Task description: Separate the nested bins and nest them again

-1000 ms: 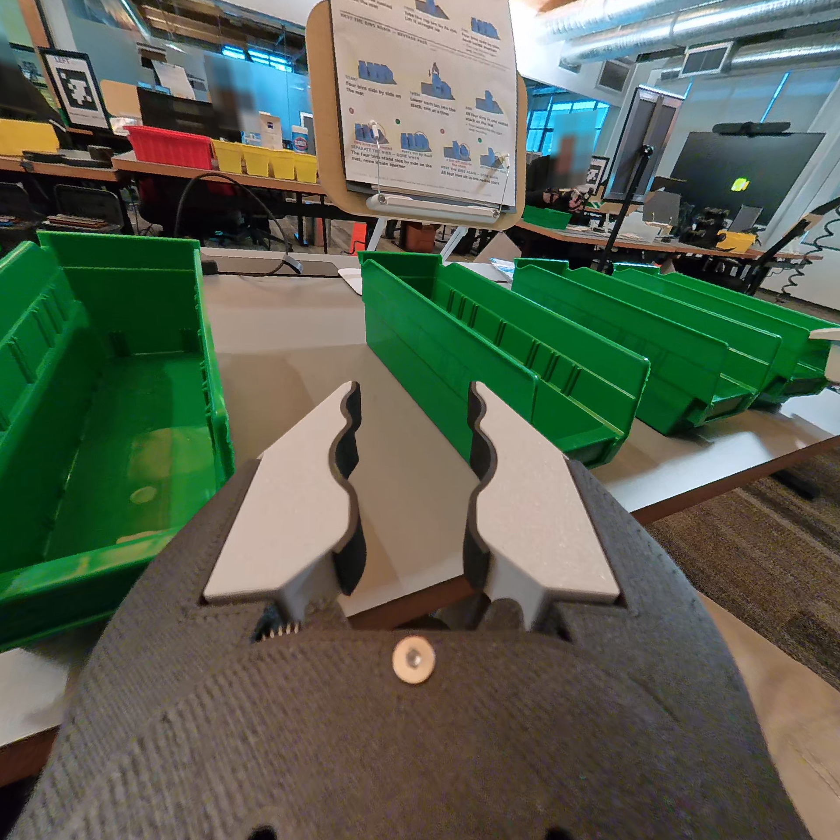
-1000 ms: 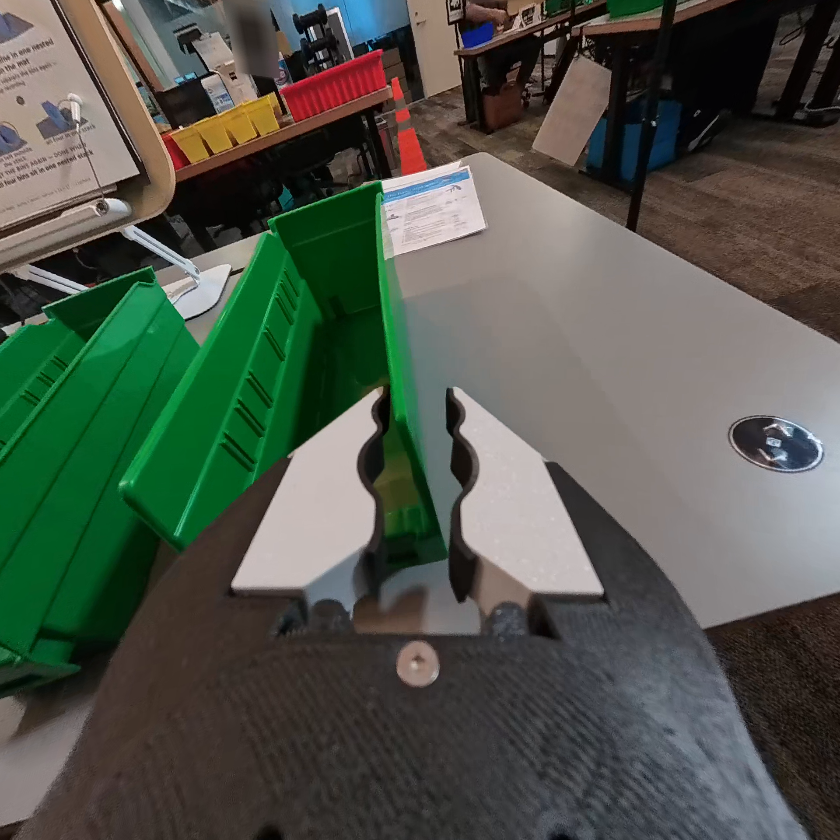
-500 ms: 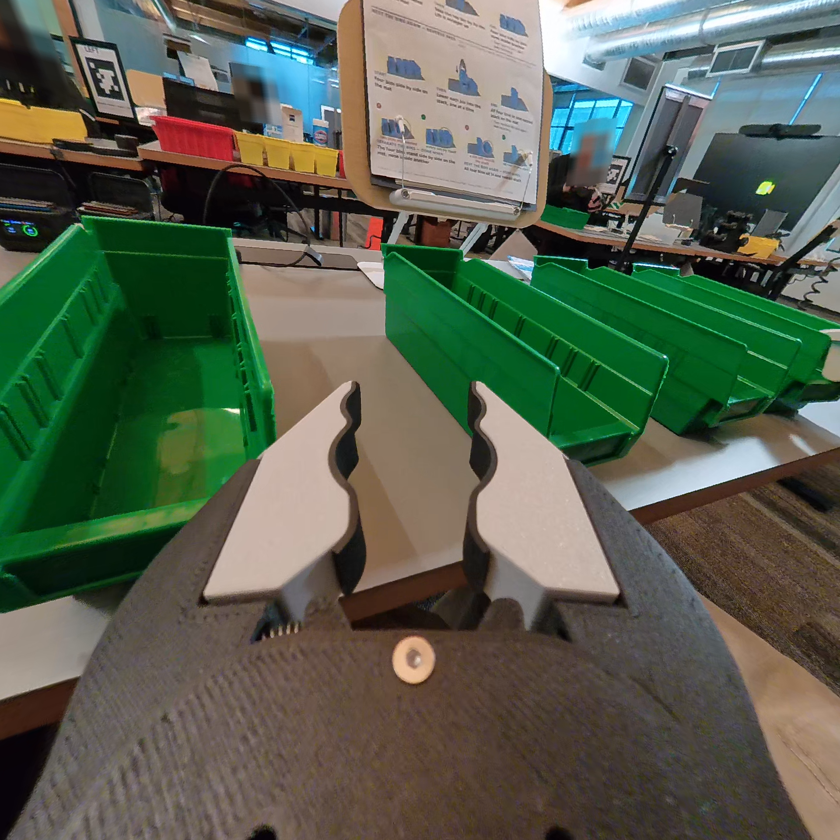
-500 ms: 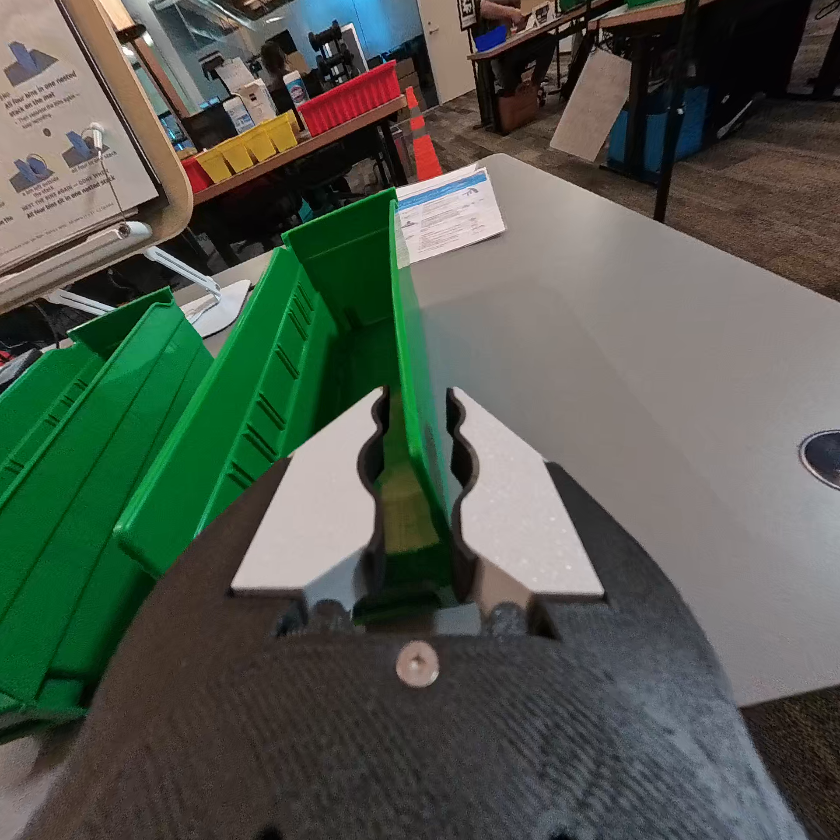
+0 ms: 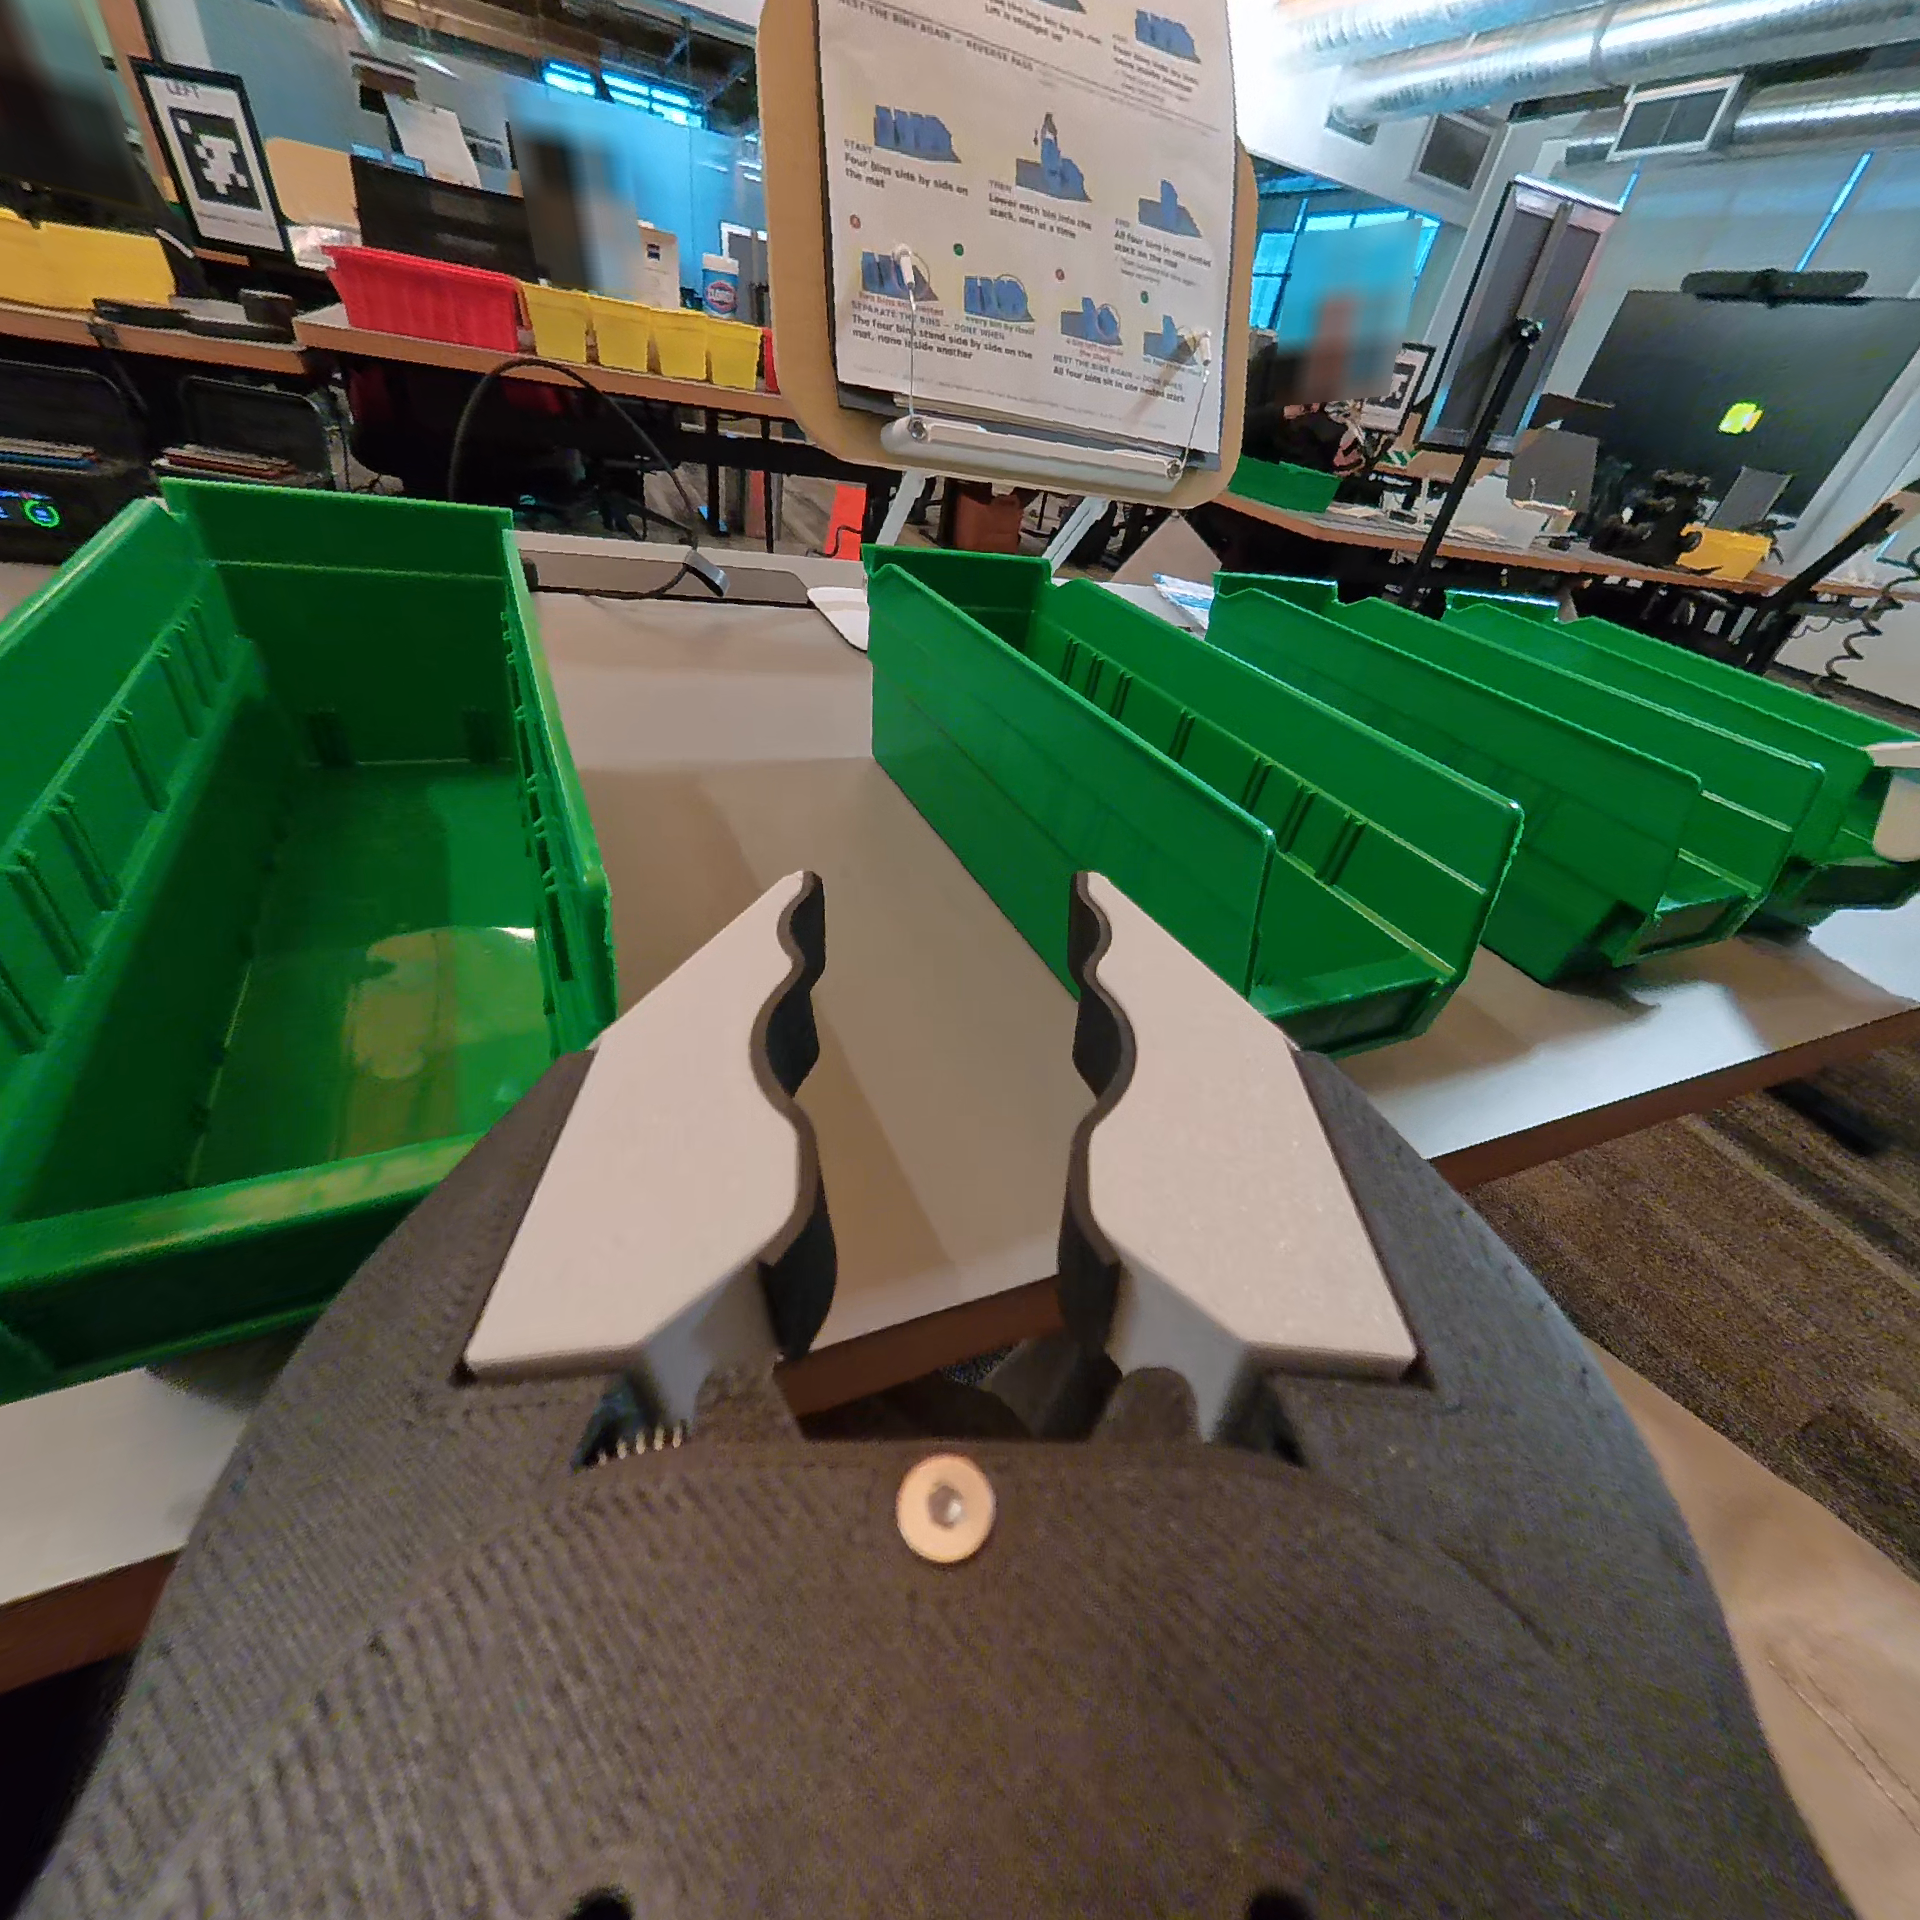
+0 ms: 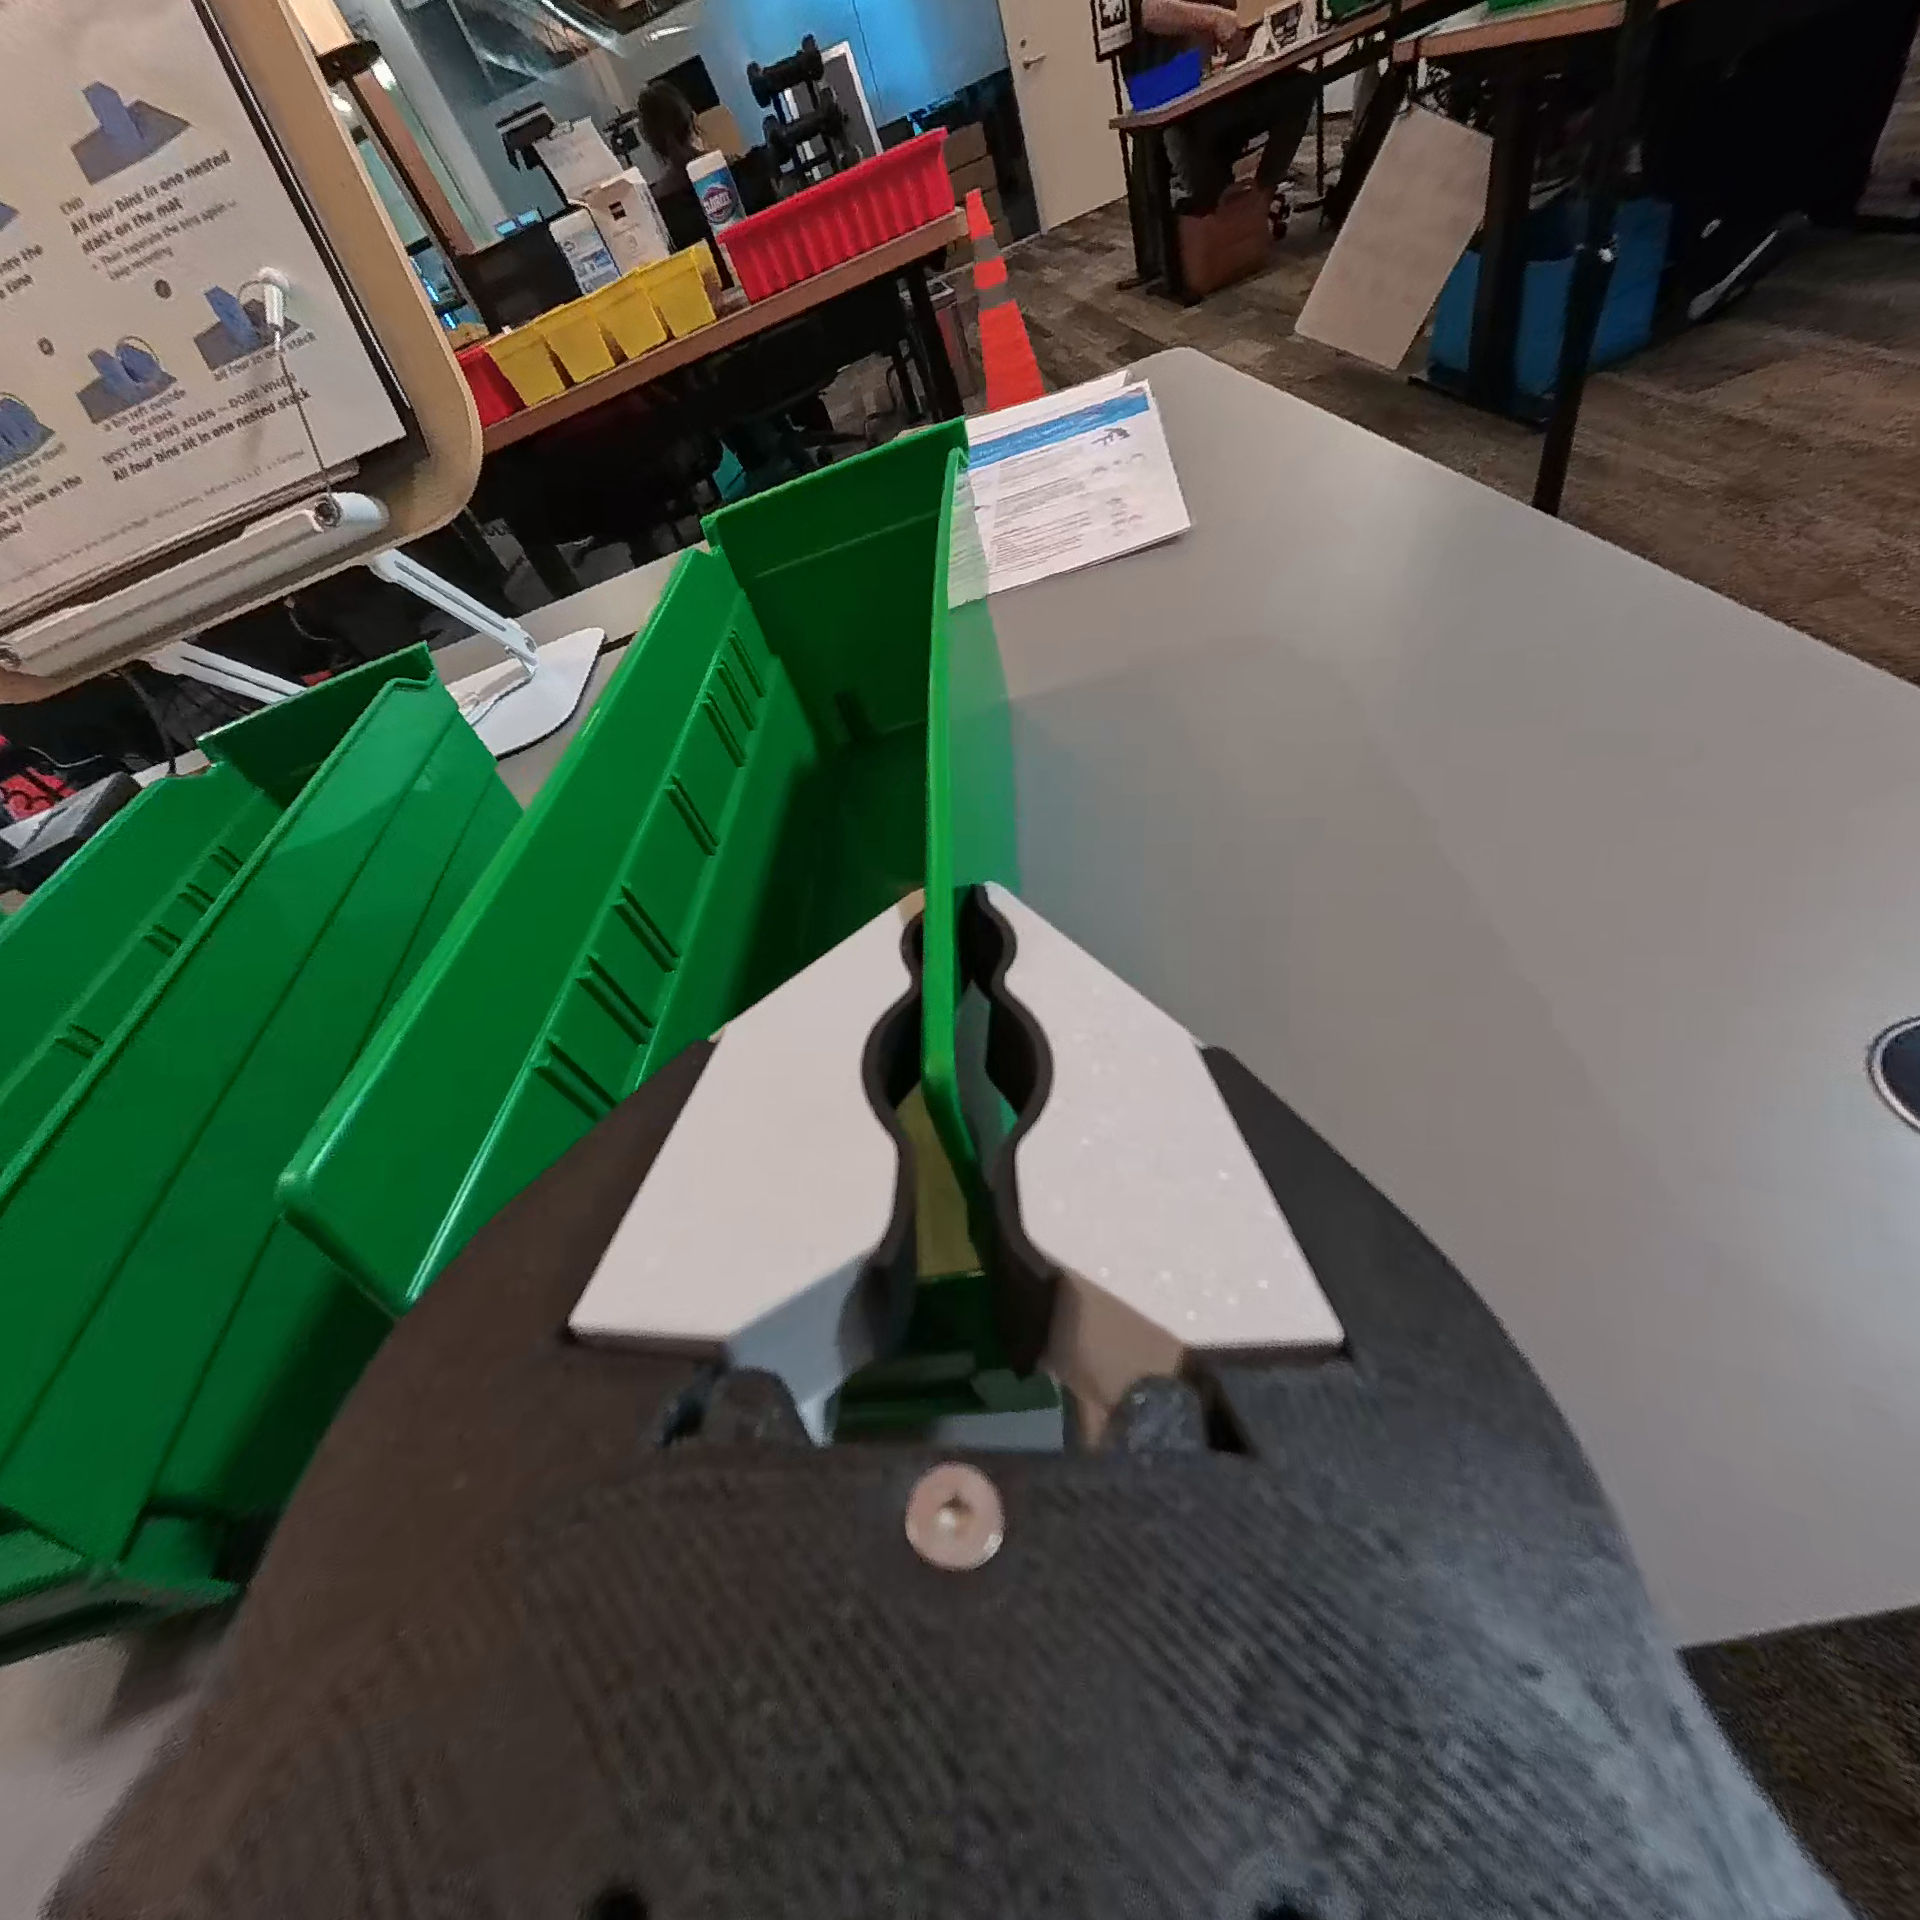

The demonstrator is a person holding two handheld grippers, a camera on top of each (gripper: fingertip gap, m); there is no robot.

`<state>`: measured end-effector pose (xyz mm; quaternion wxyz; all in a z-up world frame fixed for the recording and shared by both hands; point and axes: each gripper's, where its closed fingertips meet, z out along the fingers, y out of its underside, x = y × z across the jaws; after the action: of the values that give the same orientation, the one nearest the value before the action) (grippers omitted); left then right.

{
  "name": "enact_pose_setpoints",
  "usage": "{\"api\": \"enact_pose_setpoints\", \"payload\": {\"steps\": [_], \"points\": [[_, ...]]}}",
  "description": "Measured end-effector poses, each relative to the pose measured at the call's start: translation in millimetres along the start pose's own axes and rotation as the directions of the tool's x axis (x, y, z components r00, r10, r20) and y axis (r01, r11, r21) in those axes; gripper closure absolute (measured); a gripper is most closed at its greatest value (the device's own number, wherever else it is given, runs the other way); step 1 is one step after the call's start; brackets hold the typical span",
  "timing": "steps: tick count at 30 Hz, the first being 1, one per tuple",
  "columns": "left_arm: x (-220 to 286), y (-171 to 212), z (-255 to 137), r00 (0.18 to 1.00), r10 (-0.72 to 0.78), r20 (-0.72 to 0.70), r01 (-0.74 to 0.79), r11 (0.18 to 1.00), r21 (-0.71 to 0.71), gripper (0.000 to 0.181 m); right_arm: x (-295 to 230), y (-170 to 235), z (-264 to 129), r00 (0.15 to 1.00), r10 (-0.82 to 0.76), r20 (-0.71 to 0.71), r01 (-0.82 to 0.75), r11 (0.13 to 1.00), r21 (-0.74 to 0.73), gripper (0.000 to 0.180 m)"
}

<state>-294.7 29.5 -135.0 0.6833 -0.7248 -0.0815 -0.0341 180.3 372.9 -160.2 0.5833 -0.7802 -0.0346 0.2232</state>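
Note:
Several long green bins stand side by side on a grey table point(image 5: 727, 758). In the left wrist view one bin point(image 5: 291, 883) is at the left, a second point(image 5: 1143, 810) right of centre, and two more point(image 5: 1558, 790) farther right. My left gripper point(image 5: 945, 914) is open and empty, over the table's front edge between the first two bins. In the right wrist view my right gripper point(image 6: 961, 914) is shut on the right side wall of the rightmost bin point(image 6: 727, 831). Another bin point(image 6: 208, 935) lies to its left.
An instruction sheet on a stand point(image 5: 1018, 229) rises behind the bins. A printed paper point(image 6: 1070, 478) lies on the table behind the held bin. A round black disc point(image 6: 1896, 1070) is set in the tabletop at right. Carpet floor point(image 5: 1714, 1247) lies beyond the table edge.
My right gripper has closed on the bin's side wall, which stood loosely between open fingers before. My left gripper has drifted left and stayed open.

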Motion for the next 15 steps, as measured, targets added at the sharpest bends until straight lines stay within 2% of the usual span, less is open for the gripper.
{"api": "enact_pose_setpoints", "payload": {"steps": [6, 11, 15], "points": [[5.4, 1.8, 5.0, 1.0, 0.001, -0.02, -0.001, 1.0, -0.009, 0.135, 5.0, -1.7, -7.8, 1.0, 0.027, -0.008, -0.027, 1.0, 0.005, 0.177], [8.6, 2.4, 8.4, 0.999, 0.002, -0.032, -0.002, 1.0, -0.012, 0.135, 2.5, -24.4, -22.3, 0.995, 0.104, 0.011, -0.105, 0.989, 0.102, 0.177], [12.9, 1.2, 9.3, 0.998, 0.043, -0.038, -0.043, 0.999, -0.006, 0.135, -29.3, -54.1, -41.0, 0.999, 0.015, 0.04, -0.022, 0.982, 0.186, 0.177]]}}
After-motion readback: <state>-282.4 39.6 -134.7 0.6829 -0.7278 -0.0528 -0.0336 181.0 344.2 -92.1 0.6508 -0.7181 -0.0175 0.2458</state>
